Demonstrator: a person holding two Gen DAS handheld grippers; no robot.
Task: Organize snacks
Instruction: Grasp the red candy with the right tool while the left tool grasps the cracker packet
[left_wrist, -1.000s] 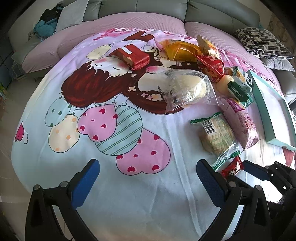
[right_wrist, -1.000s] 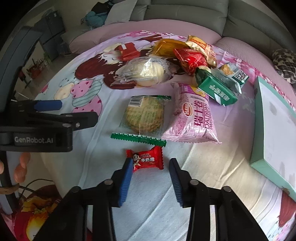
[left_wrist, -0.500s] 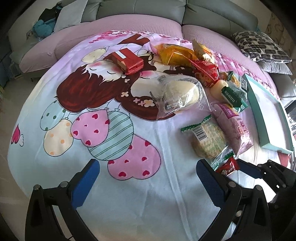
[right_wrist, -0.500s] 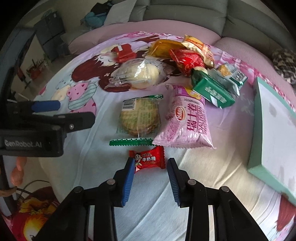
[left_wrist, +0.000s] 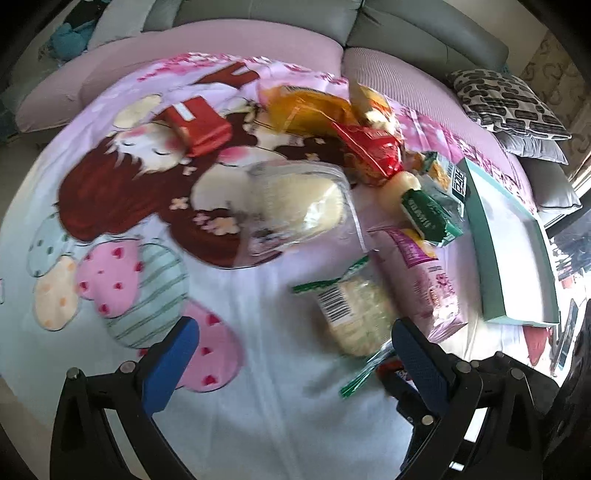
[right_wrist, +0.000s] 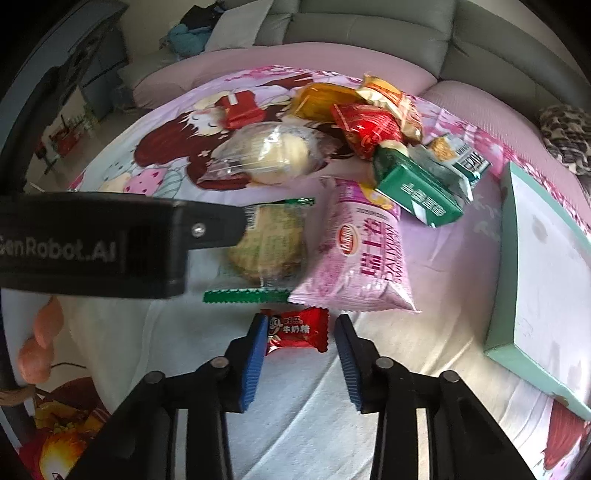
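On the cartoon-print blanket (right_wrist: 443, 266), a small red candy (right_wrist: 297, 330) with Chinese characters lies between the right gripper (right_wrist: 301, 345)'s closing jaws, touching the left pad. Beside it lies a pink "DALIYUAN" bag (right_wrist: 364, 251). "GenRobot.AI" marks the left gripper (left_wrist: 293, 354), spread wide. A grey sofa (right_wrist: 369, 33) stands behind.

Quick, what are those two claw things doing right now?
Left gripper: open, holding nothing.
Right gripper: closing around the small red candy, not yet clamped.
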